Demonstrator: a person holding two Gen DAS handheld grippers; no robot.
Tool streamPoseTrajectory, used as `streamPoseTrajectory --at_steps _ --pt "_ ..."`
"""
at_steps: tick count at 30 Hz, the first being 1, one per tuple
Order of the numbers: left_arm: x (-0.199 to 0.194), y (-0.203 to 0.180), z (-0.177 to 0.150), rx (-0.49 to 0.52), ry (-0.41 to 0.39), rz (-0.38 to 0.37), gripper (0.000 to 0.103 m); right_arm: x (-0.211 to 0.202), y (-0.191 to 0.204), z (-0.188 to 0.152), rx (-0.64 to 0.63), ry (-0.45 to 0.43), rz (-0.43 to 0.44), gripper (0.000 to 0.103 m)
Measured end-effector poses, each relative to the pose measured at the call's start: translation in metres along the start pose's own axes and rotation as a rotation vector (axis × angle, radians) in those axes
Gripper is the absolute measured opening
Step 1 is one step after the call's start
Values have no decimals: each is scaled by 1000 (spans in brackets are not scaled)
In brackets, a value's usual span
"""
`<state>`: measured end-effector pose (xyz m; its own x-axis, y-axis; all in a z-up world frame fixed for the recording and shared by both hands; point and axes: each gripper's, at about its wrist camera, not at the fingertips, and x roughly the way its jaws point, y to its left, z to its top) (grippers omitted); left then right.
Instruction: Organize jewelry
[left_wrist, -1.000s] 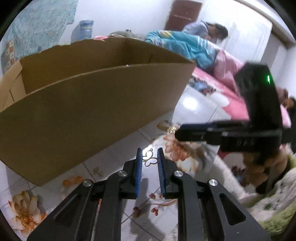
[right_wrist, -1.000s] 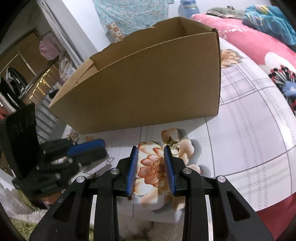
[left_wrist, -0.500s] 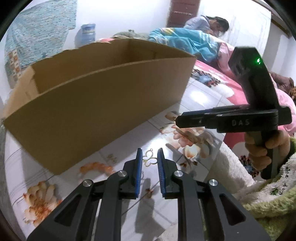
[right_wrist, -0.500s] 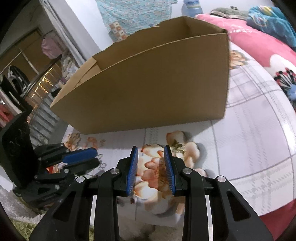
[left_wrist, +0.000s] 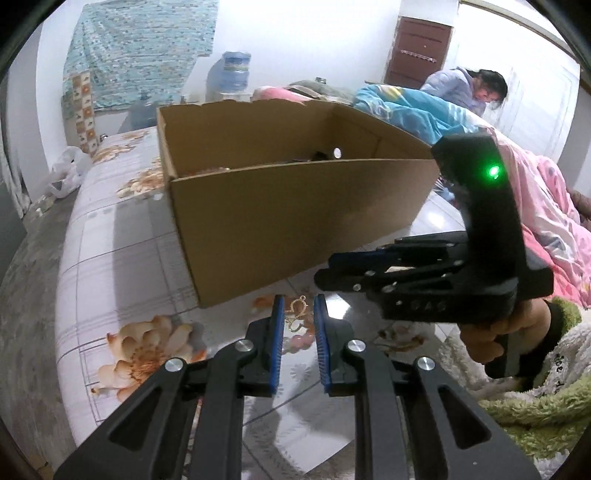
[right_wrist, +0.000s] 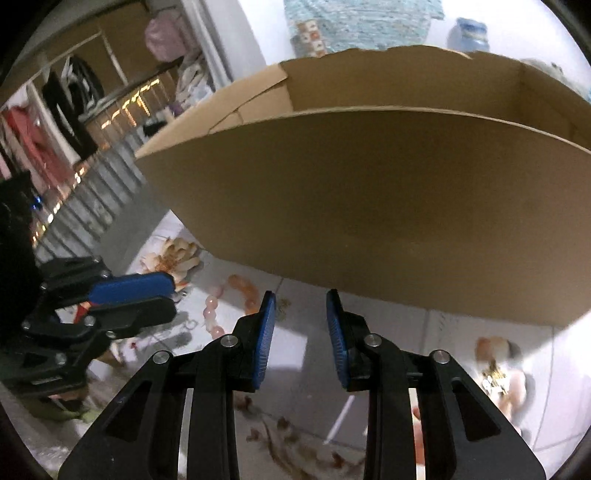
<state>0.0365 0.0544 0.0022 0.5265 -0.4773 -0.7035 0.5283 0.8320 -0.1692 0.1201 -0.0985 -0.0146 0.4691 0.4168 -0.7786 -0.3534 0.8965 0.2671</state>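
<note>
Alignment first: centre left gripper (left_wrist: 298, 326), jaws narrowly parted and empty, over gold pendant (left_wrist: 295, 314) at lower centre before pinching.

Both grippers were black plastic with ribbed blue pads and silver screw heads at the finger joints. The left gripper (left_wrist: 298, 325) showed cut-out slots in its finger arms, as did the right gripper (right_wrist: 301, 328). A green light glowed on the right gripper's upright black housing. The person's right hand (left_wrist: 495, 339) emerged from a fuzzy green-and-white sleeve (left_wrist: 546, 391).
</note>
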Motion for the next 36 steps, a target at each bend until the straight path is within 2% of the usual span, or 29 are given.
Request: streamPoseTrajectory --at_steps 7,15,16,17,18,24,32,36 --pt "1 3 -1 -18 -4 -2 16 6 15 -1 -99 18 -65 12" --pt "2 3 -1 -20 -5 -3 16 5 20 -4 -157 37 -102 11" --pt "2 3 -1 -19 -5 -3 16 5 19 -3 -164 39 -110 6" --pt "2 4 -1 -20 -7 -4 16 6 18 -2 -162 43 -106 1" --pt "1 4 -1 -21 -6 -5 16 6 16 -1 -155 44 -99 0" --pt "2 3 0 -13 -9 -4 16 -7 -1 -1 -102 35 -74 0" --pt "3 -3 2 5 -14 -11 16 -43 -29 1 -18 -22 -58 0" --pt "3 -4 3 7 -18 -12 15 -44 -25 5 15 -31 -17 0"
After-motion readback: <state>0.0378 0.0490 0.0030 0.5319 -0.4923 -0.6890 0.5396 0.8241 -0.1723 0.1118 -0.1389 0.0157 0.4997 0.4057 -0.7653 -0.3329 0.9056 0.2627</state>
